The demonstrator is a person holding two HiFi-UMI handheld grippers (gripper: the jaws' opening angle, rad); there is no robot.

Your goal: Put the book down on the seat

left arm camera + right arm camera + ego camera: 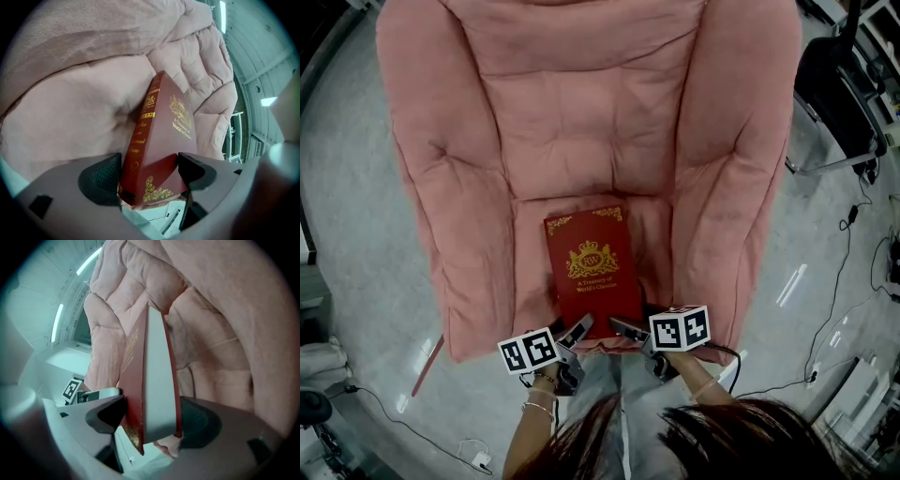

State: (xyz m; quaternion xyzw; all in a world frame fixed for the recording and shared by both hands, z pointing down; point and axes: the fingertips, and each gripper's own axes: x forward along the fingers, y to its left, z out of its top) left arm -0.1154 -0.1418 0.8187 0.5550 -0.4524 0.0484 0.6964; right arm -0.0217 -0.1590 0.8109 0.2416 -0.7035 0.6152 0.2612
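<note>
A red hardcover book with gold print lies face up on the seat of a pink padded armchair, its near edge at the seat's front. My left gripper is at the book's near left corner and my right gripper at its near right corner. In the left gripper view the book's spine corner stands between the jaws of the left gripper, which are spread wide. In the right gripper view the book's page edge sits between the equally wide jaws of the right gripper. Neither pair of pads visibly squeezes it.
The armchair's thick arms and backrest wall in the seat on three sides. Grey floor surrounds it, with cables, a black chair at the upper right and a reddish stick by the chair's left front.
</note>
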